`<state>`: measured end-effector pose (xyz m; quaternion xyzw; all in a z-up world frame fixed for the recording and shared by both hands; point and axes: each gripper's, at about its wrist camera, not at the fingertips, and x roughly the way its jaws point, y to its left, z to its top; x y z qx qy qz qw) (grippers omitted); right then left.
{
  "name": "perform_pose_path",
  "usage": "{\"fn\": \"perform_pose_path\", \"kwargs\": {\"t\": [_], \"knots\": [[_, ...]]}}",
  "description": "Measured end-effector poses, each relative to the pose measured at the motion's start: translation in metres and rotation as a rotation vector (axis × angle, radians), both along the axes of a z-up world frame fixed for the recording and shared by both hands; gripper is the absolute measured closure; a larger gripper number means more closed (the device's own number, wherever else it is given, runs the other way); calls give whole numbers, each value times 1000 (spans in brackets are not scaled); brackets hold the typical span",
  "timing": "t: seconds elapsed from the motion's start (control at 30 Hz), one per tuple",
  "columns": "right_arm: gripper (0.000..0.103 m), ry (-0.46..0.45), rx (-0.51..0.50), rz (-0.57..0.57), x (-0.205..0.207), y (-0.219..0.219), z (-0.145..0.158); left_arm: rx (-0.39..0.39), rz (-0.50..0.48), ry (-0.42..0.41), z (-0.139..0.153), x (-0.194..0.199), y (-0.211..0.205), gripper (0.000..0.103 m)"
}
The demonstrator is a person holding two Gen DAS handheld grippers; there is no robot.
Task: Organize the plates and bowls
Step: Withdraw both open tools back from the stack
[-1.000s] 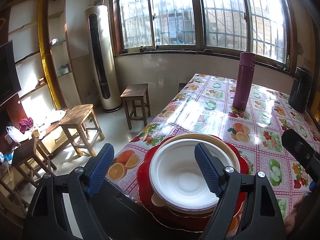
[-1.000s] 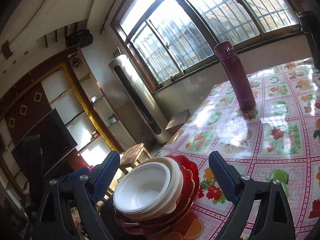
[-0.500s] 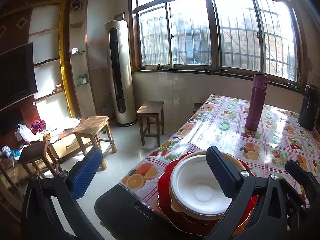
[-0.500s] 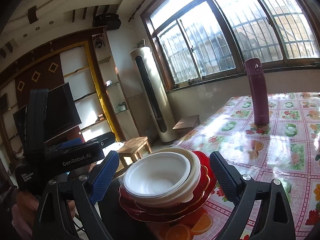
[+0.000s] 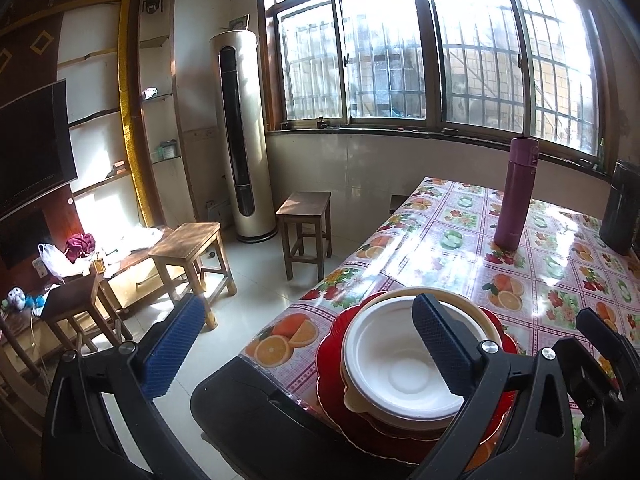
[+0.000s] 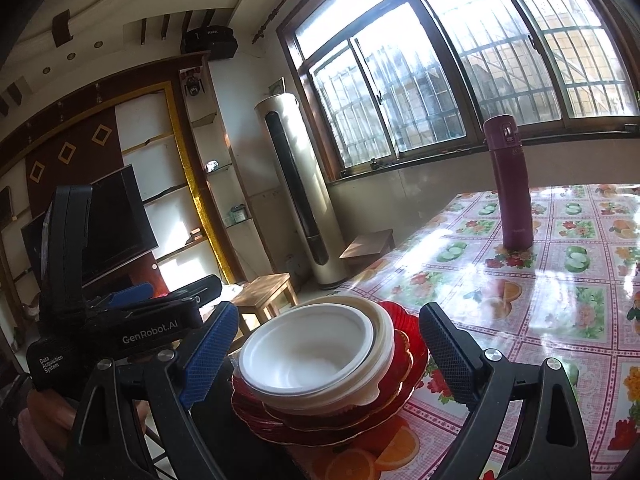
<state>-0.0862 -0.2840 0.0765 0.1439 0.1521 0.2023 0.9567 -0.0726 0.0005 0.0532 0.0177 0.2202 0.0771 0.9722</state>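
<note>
The left gripper's finger point(image 5: 444, 350) hides part of the white bowl point(image 5: 394, 372). Below the bowl, the red plates point(image 6: 404, 364) cannot be counted. Right of the bowl, a black container point(image 5: 622, 208) is cut by the frame edge.

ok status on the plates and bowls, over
Left gripper open, empty. Right gripper open, empty. White bowl nested on red plates at table corner. Purple flask well behind, not in the way.

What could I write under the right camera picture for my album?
Open right gripper frames white bowls stacked on red plates near the fruit-print table's edge.
</note>
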Motion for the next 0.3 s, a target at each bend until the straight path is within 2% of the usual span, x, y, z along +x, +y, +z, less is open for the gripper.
{"fn": "perform_pose_path", "kwargs": {"t": [0.3], "knots": [[9, 15, -9, -23, 2, -2, -2, 8, -15, 9, -1, -2, -5, 0]]}}
